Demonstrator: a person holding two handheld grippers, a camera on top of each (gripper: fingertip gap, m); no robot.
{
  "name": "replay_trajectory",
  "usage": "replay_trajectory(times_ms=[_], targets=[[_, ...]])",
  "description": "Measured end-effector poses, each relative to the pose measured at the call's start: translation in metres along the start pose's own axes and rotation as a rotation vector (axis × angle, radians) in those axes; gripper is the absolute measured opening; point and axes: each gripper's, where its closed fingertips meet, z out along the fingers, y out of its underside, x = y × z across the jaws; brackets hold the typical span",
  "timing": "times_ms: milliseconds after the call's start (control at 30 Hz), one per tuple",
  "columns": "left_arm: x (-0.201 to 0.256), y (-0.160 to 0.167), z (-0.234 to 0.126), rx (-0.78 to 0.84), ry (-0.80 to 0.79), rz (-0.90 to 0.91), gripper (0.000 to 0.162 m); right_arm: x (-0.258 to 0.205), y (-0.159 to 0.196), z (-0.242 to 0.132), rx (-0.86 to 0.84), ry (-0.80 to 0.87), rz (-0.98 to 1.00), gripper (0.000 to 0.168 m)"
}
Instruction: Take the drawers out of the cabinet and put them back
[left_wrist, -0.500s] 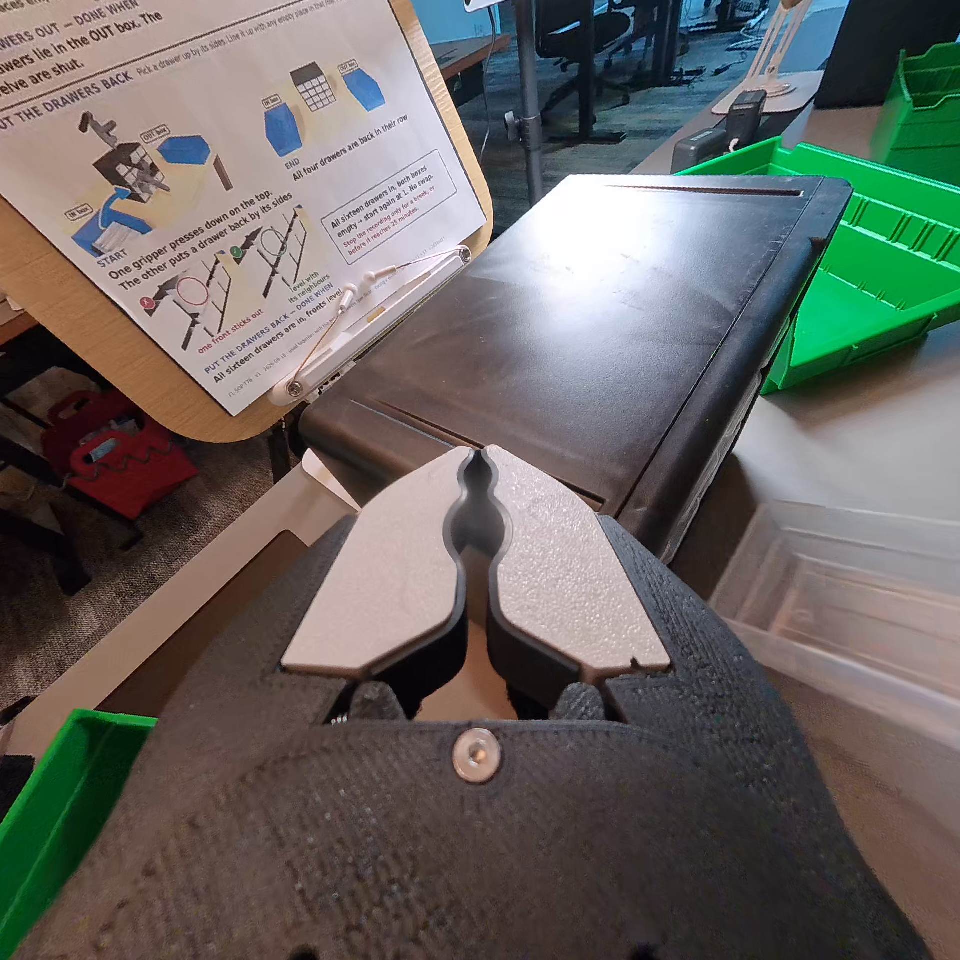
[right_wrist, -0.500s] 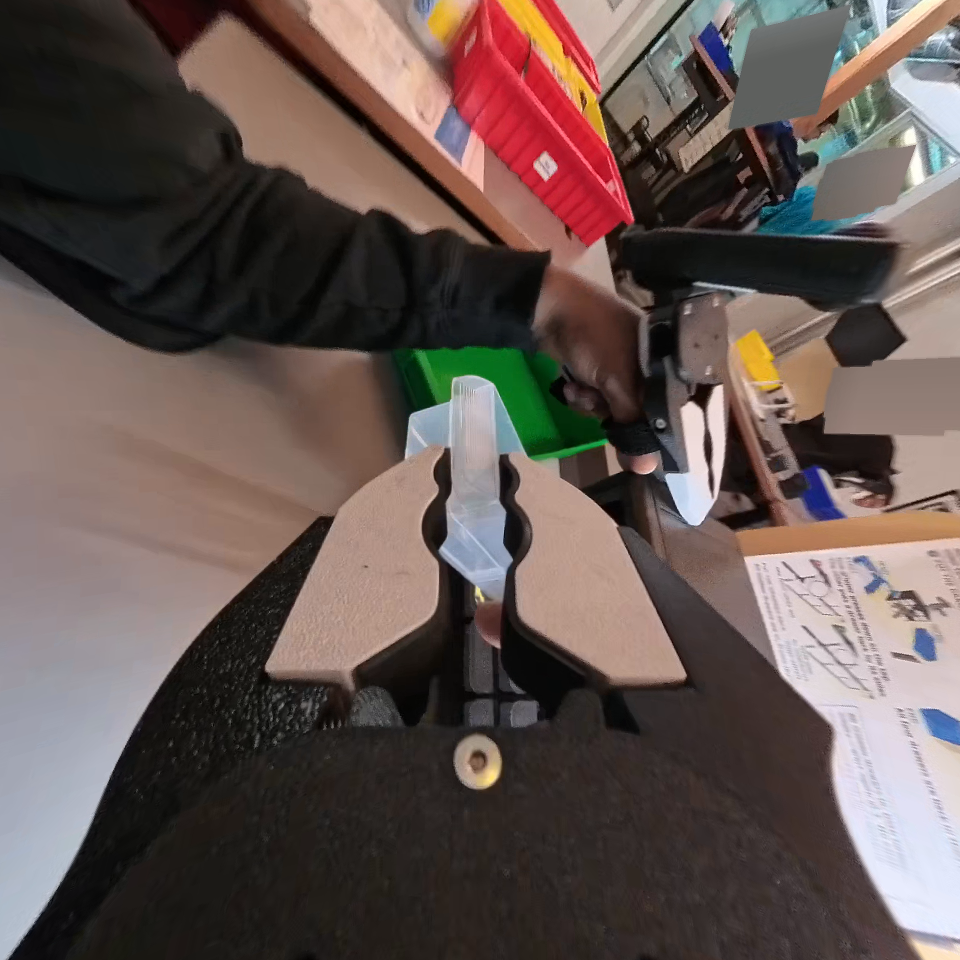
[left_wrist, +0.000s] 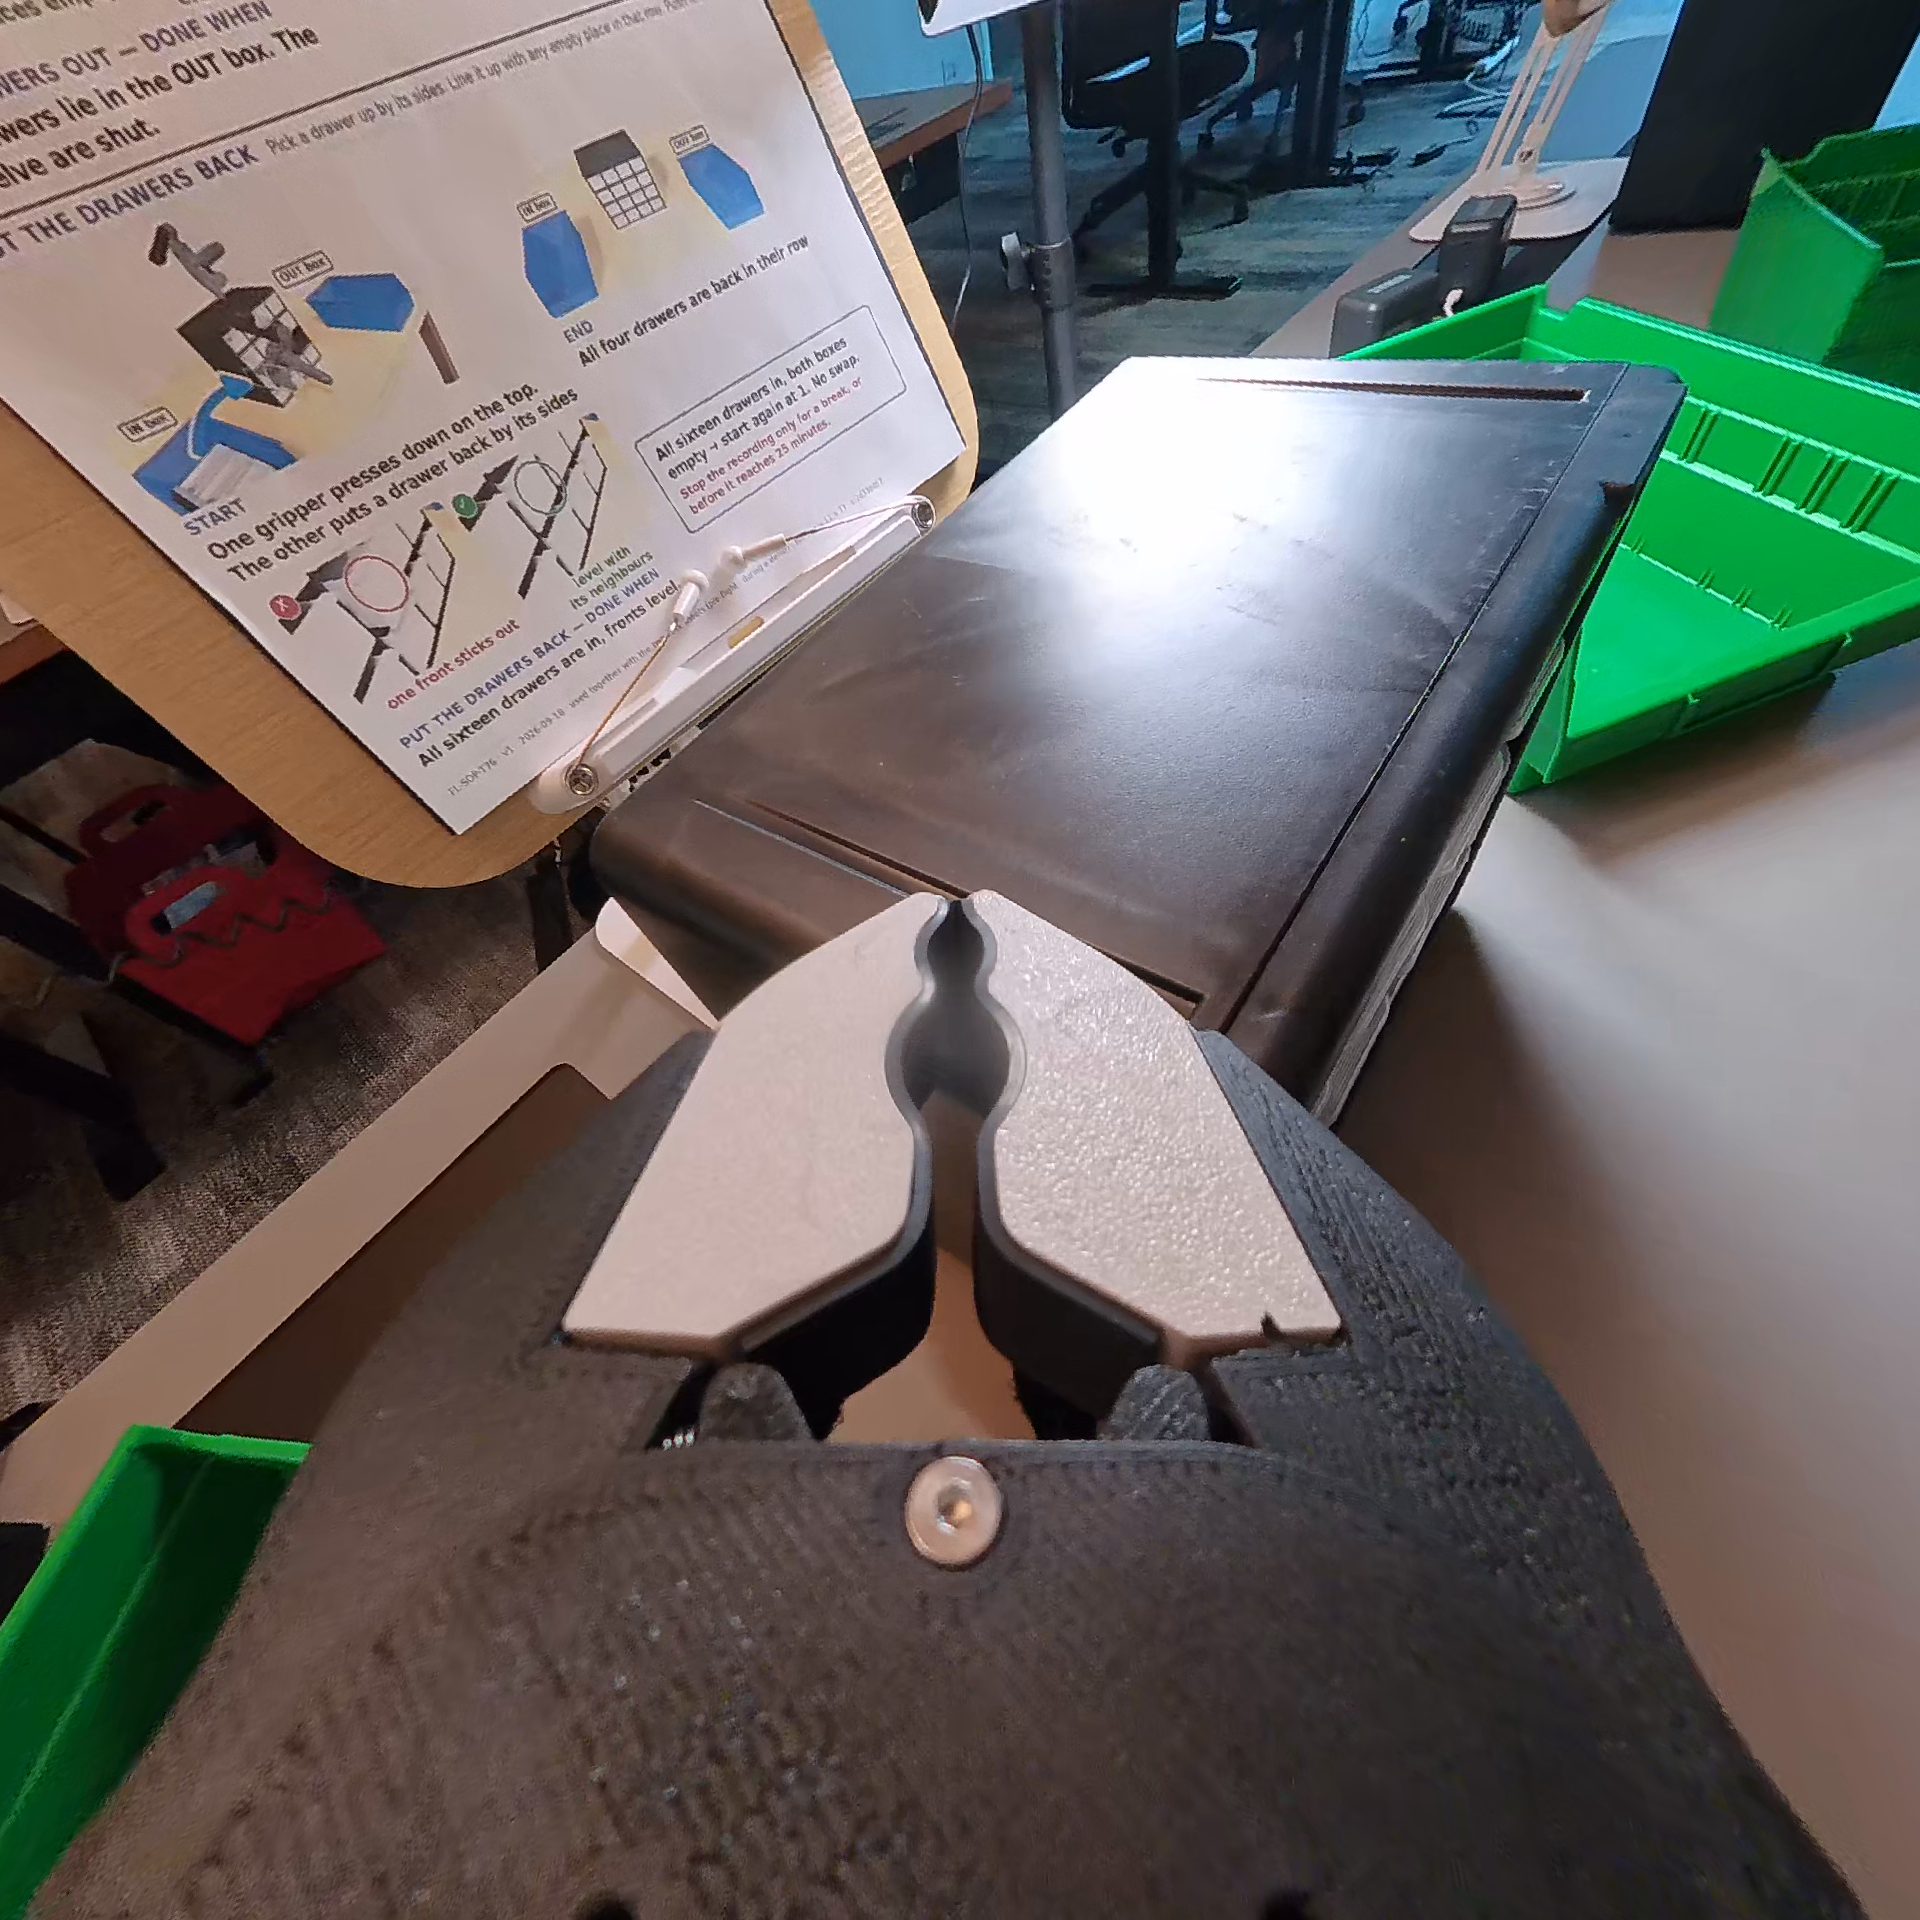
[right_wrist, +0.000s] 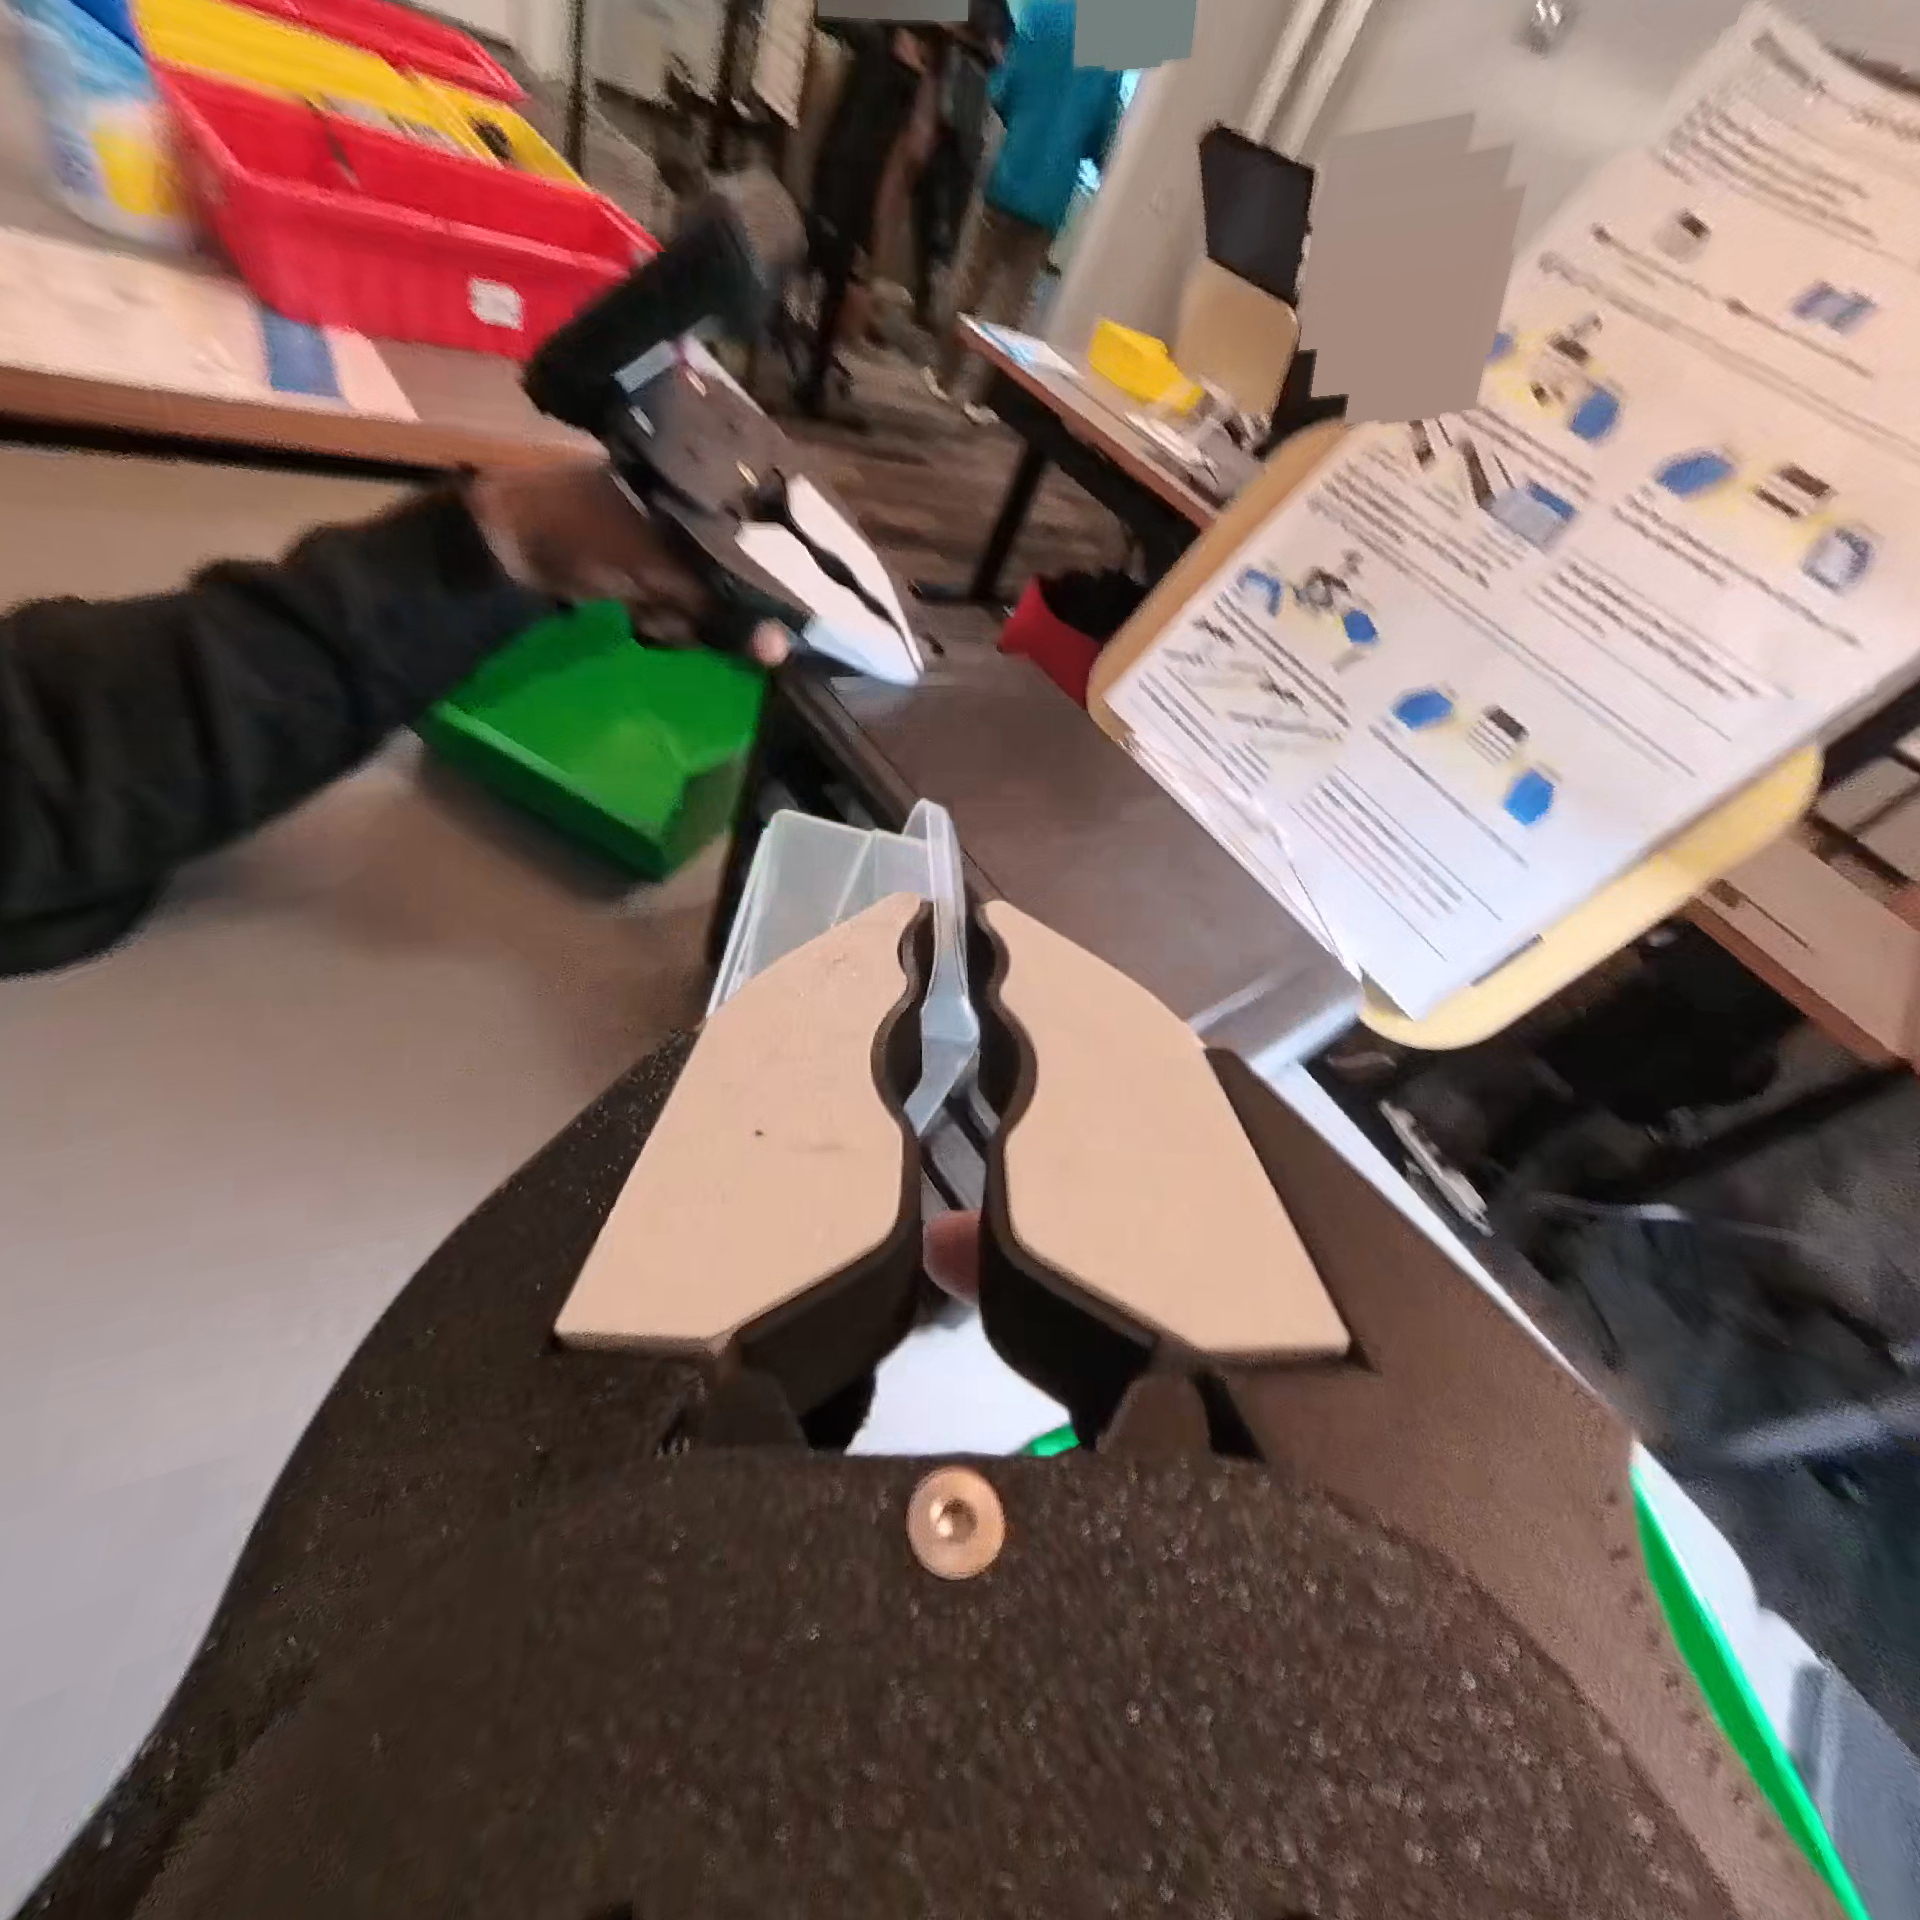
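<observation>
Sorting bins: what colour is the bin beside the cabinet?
Green bin, clearest in the left wrist view.

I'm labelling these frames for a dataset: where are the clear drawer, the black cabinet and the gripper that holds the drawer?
clear drawer (right_wrist: 805, 883): right wrist view, on its open body ahead of the fingers.
black cabinet (left_wrist: 1195, 665): left wrist view, on its flat top.
right gripper (right_wrist: 951, 914): right wrist view, between the fingertips, shut on the drawer's wall.

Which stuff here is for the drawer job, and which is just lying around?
For the job: black cabinet, clear drawer in the right gripper, left gripper, green bins.

Lying about: red bins, instruction sheet.
</observation>
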Motion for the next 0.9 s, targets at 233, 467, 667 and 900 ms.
replay_trajectory(times_ms=[233,467,667,900], targets=[[0.0,0.0,0.0,0.005,0.002,-0.005,0.0,0.082,0.061,-0.018,-0.258,0.375,-0.164,0.006],[0.0,0.0,0.0,0.001,-0.007,0.002,0.0,0.201,0.19,-0.004,-0.643,0.664,-0.465,0.005],[0.0,0.0,0.0,0.005,0.006,-0.003,0.0,0.266,0.29,0.007,-0.786,0.766,-0.451,0.005],[0.0,0.0,0.001,0.013,0.027,-0.018,0.0,0.275,0.321,0.038,-0.693,0.754,-0.181,0.011]])
